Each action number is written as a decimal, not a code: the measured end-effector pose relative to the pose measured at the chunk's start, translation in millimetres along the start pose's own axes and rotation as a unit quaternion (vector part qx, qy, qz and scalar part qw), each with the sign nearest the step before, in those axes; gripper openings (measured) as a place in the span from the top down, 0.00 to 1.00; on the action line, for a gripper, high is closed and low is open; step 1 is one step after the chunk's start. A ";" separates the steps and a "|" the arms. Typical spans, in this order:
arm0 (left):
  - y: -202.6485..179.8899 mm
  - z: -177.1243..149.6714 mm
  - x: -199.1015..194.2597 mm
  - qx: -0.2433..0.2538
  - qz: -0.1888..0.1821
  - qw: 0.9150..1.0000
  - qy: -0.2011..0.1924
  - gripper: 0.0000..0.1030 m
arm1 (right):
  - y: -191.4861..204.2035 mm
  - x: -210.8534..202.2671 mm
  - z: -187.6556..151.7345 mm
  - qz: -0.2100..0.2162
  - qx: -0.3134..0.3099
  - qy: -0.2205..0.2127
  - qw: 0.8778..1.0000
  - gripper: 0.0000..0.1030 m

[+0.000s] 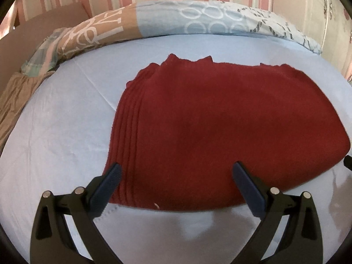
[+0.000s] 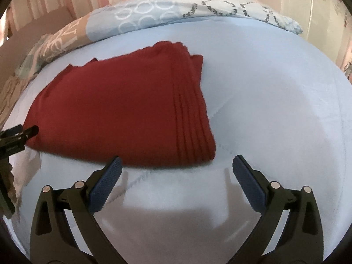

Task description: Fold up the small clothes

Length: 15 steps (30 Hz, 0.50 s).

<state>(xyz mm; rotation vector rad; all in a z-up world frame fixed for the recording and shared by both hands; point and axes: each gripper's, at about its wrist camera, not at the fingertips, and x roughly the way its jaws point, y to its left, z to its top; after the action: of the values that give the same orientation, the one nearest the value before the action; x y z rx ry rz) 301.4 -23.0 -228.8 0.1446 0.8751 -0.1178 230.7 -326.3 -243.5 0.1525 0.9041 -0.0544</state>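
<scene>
A wide bed (image 1: 55, 121) in a pale blue sheet fills both views, with a patterned quilt (image 1: 198, 19) bunched along its far edge against the striped wall. Out on the middle of the bed lies the red cloth (image 1: 220, 121), a knitted piece that looks already doubled over, its long axis running side to side across the bed and a band of ribbing down each short end. Now the key relation: the cloth sits just ahead of both tools, and its near edge is what any next fold would have to start from. The left tongs (image 1: 178, 171) hover right over that near edge at the cloth's left corner, jaws spread wide, nothing pinched. The right tongs (image 2: 177, 165) hang just short of the near right corner, over bare sheet, also spread as wide as they go and empty. So the left looks the closer of the two. Nothing else lies on the sheet between tongs and cloth; the quilt is well apart, beyond the far edge of the cloth.
</scene>
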 end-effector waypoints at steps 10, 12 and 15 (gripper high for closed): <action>-1.1 10.8 -19.0 -0.027 -0.025 0.999 -0.005 0.02 | 1.7 3.2 -0.1 -0.003 -0.001 0.012 1.000 0.03; -2.0 11.2 -17.1 -0.032 -0.030 0.999 -0.002 0.02 | 0.2 7.5 -1.8 0.006 -0.005 0.022 1.000 0.03; -6.3 11.1 -11.3 -0.028 -0.028 0.999 0.005 0.02 | -1.4 11.4 -5.5 0.004 -0.012 0.030 0.999 0.03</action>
<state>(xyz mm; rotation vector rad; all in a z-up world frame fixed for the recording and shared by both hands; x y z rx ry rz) 301.6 -30.7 -213.6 0.0693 0.8912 -0.1447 233.3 -326.7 -256.0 0.1363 0.9631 -0.0311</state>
